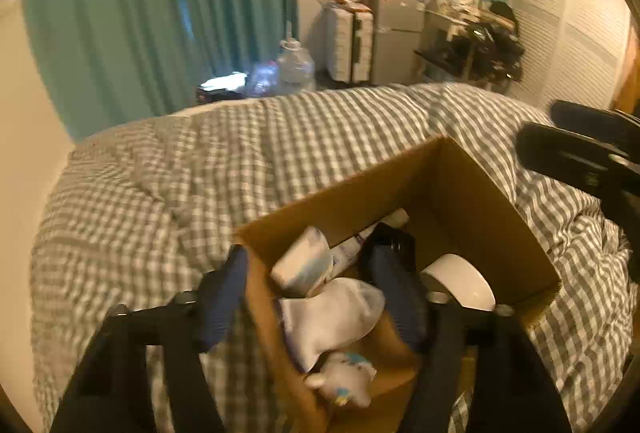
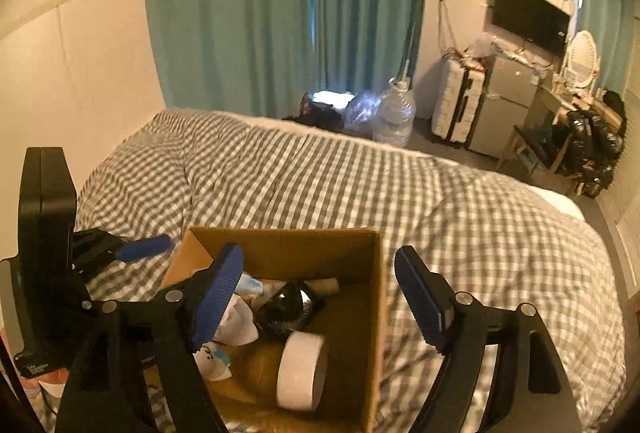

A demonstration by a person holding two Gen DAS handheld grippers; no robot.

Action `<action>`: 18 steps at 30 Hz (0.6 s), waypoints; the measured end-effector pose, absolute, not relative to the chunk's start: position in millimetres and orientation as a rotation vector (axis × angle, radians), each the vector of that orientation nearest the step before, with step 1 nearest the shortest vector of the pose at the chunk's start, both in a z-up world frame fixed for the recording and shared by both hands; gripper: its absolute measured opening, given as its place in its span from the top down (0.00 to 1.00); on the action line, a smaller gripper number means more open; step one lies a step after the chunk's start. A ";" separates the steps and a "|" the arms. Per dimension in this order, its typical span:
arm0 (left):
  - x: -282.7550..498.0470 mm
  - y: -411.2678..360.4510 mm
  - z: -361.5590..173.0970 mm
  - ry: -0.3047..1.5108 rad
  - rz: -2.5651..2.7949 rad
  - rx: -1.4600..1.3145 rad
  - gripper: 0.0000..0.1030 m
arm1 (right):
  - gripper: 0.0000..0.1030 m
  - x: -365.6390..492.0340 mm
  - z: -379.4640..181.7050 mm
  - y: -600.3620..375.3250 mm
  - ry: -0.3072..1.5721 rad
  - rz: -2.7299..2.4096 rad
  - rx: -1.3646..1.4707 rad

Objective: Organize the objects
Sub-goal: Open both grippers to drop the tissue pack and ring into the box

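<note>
Left wrist view looks down over a cardboard box [image 1: 472, 189] sitting on a bed with a grey-and-white checked duvet [image 1: 160, 185]. From the left, the left gripper [image 1: 312, 281] straddles the box's near-left wall: one blue-padded finger is outside the cardboard, the other inside among the contents, and the pads stand apart with nothing pinched between them. Inside the box, between those fingers, lie a white cup with a pale blue print [image 1: 304, 265], a crumpled white pouch [image 1: 332, 317] below it and a small white plush toy [image 1: 344, 381] nearest the camera; a white roll of tape [image 1: 460, 281] rests further right against the box wall. At the far right edge the black body of the right gripper shows above the duvet. Right wrist view has, at far left, the left gripper's black housing and a blue fingertip [image 2: 144, 248] just outside the box's left wall. The right gripper [image 2: 320, 297] is spread wide across the box's right wall [image 2: 376, 297], its left finger over the contents and its right finger over the duvet, holding nothing. Below it sit dark sunglasses [image 2: 288, 303] and the tape roll [image 2: 302, 369] on its side. Teal curtains [image 2: 280, 13], a white suitcase [image 2: 456, 101] and a wall television [image 2: 528, 21] stand beyond the bed.
</note>
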State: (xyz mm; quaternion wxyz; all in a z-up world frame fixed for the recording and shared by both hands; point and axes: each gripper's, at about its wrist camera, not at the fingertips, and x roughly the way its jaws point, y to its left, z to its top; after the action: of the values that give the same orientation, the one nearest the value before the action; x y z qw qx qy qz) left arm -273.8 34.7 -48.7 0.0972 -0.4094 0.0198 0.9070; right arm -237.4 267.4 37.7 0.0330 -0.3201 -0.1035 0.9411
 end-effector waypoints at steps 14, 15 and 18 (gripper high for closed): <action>-177.8 -5.5 31.9 0.099 2.744 -1.069 0.04 | 0.11 -124.9 103.1 247.6 -0.291 2.861 -0.853; -170.5 -8.1 35.0 0.089 2.751 -1.055 0.03 | 0.08 -118.5 103.4 246.8 -0.285 2.851 -0.846; -153.6 -14.3 42.0 0.077 2.763 -1.029 0.03 | 0.05 -101.0 103.2 244.8 -0.298 2.800 -0.828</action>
State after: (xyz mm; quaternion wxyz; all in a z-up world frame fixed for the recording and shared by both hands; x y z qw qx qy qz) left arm -153.6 -14.3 42.0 0.0962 -0.3472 0.0259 0.9325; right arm -101.0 244.8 103.2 0.1029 -0.2806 -0.1009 0.9490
